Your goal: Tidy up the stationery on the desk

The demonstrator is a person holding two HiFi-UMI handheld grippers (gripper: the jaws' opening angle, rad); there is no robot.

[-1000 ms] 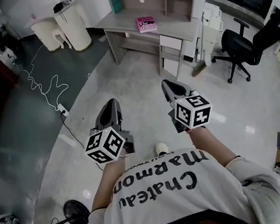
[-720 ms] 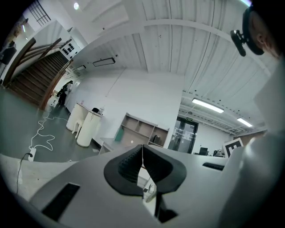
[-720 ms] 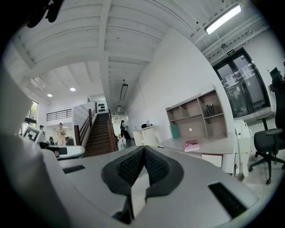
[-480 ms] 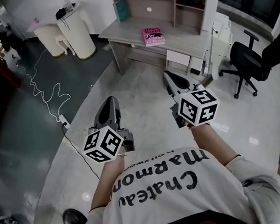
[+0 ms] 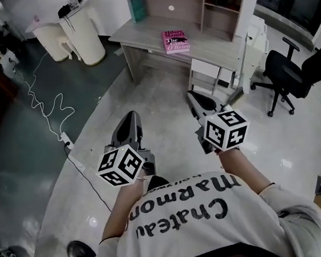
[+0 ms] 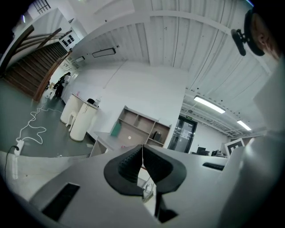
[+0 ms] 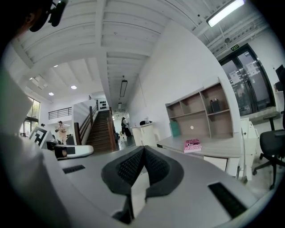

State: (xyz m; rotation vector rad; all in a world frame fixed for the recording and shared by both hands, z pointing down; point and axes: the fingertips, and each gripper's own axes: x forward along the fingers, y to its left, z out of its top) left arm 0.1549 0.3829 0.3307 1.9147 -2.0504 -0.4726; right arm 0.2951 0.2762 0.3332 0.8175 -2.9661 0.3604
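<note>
Seen from my head, the desk (image 5: 138, 32) lies well ahead with a pink book (image 5: 175, 41) flat on its top, so I hold my left gripper (image 5: 130, 117) and right gripper (image 5: 193, 96) level, pointed its way. The left gripper view shows the jaws pressed together on nothing. The right gripper view shows the same, closed and empty, since I judge nothing on the desk is within reach.

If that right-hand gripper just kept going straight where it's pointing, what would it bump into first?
Nothing stands close ahead of the shut, empty right gripper. Further on it would probably meet the wooden desk, near the pink book; depth is hard to judge.
</note>
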